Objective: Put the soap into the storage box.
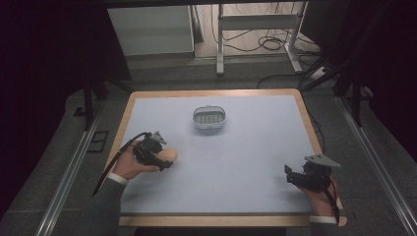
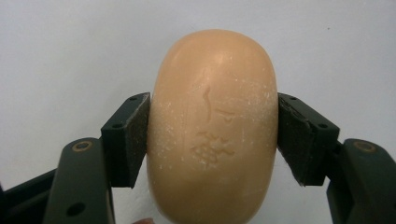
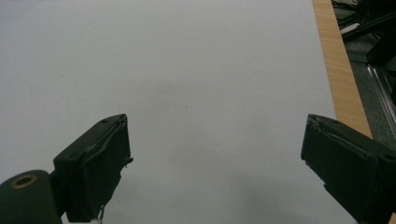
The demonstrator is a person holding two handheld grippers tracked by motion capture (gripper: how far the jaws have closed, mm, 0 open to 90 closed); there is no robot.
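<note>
A: How is the soap point(image 2: 212, 130) to be handled?

B: It is judged rigid, smooth and rounded, hence liable to slip; a powdery film is seen on its face. Hold is best taken across the flat long sides at mid-length, as is done now.

A: Where is it located?

B: At the left of the surface point(image 1: 246, 162), clamped between the left gripper's point(image 1: 156, 156) jaws, both pads pressed on its sides. The dish point(image 1: 209, 118) is set well apart, toward the far edge. The right gripper's point(image 3: 215, 163) jaws are held wide apart, with nothing between them.
</note>
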